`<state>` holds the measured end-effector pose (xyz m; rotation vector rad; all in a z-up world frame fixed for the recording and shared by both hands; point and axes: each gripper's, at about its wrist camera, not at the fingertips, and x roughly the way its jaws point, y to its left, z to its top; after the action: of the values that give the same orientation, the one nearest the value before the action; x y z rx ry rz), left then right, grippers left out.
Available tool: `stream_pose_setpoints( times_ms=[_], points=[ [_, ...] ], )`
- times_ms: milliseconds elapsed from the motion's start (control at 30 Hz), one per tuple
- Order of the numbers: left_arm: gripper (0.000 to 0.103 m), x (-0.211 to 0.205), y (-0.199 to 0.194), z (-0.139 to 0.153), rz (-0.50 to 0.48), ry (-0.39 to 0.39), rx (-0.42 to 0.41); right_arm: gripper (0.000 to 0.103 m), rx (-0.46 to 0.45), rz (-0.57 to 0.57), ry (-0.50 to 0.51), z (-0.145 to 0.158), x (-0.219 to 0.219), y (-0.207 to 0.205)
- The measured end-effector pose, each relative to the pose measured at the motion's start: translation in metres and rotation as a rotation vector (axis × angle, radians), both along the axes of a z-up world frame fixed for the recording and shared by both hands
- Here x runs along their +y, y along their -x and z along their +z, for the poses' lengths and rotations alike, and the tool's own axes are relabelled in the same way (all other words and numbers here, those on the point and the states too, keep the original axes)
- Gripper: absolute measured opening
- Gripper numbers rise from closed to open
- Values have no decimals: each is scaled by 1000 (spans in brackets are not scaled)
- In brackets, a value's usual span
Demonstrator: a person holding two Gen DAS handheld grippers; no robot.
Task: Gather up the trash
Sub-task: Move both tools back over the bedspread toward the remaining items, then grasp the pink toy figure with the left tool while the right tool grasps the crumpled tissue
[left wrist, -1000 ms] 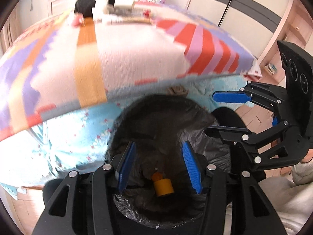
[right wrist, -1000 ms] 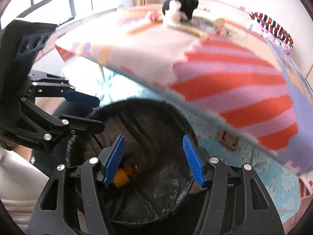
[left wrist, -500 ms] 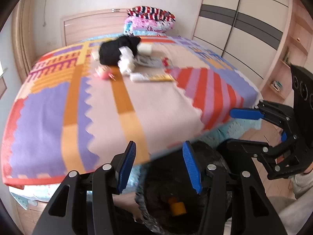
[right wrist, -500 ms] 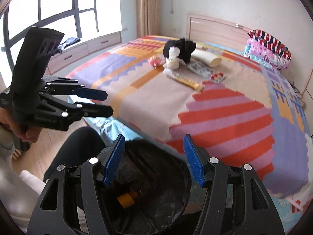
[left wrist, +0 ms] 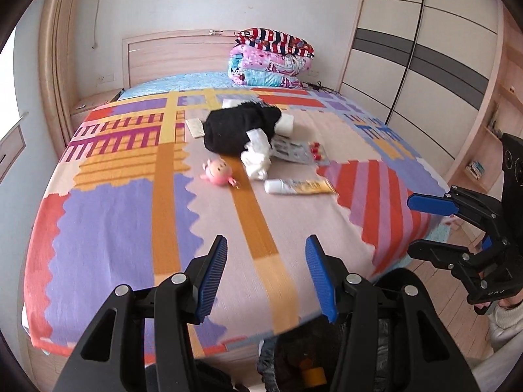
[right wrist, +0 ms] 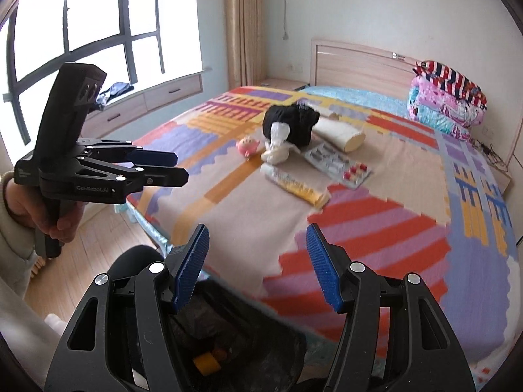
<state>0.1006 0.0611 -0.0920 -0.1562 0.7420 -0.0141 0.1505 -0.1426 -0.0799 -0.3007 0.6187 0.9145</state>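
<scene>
1. Left wrist view: the left gripper (left wrist: pixel 266 274) is spread wide with nothing between its blue pads, held above the near edge of the bed (left wrist: pixel 108 228).
2. The right gripper (left wrist: pixel 425 225) shows at the right edge, also spread and empty, beside the bed's corner.
3. Below both grippers sits the bin (left wrist: pixel 379 352), lined with a black bag; a yellow bottle (left wrist: pixel 312 374) lies in its bottom.
4. Mid-bed, well apart from the grippers, lie a black cloth (left wrist: pixel 238 127), crumpled tissue (left wrist: pixel 256 156), a pink toy (left wrist: pixel 217 171), a tube (left wrist: pixel 300 186) and pill packs (left wrist: pixel 300 152).
5. Right wrist view: the tube (right wrist: pixel 297 186) lies just in front of the tissue (right wrist: pixel 276 153); a cream roll (right wrist: pixel 343 134) lies beside the cloth (right wrist: pixel 291 124).
6. Folded quilts (right wrist: pixel 447 98) are stacked by the headboard (right wrist: pixel 353 62).
</scene>
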Motion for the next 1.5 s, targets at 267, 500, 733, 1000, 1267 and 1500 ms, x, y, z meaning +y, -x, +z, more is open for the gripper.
stream_pose_setpoints(
  times_ms=[267, 500, 733, 1000, 1267, 1500],
  points=[
    [48, 25, -25, 6, 44, 36, -23, 61, -31, 25, -3, 10, 26, -25],
    [48, 45, -54, 4, 63, 47, -24, 61, -27, 37, -15, 14, 49, -48],
    [48, 59, -82, -9, 74, 69, 7, 61, -9, 44, -10, 11, 71, -71],
    [48, 69, -102, -23, 88, 126, 24, 59, 15, 44, 2, -1, 88, -94],
    [48, 64, -108, -29, 70, 108, 37, 55, 47, 47, 15, -12, 99, -111],
    [34, 62, -116, -35, 72, 115, 53, 39, 123, 57, 4, -22, 104, -122]
  ],
)
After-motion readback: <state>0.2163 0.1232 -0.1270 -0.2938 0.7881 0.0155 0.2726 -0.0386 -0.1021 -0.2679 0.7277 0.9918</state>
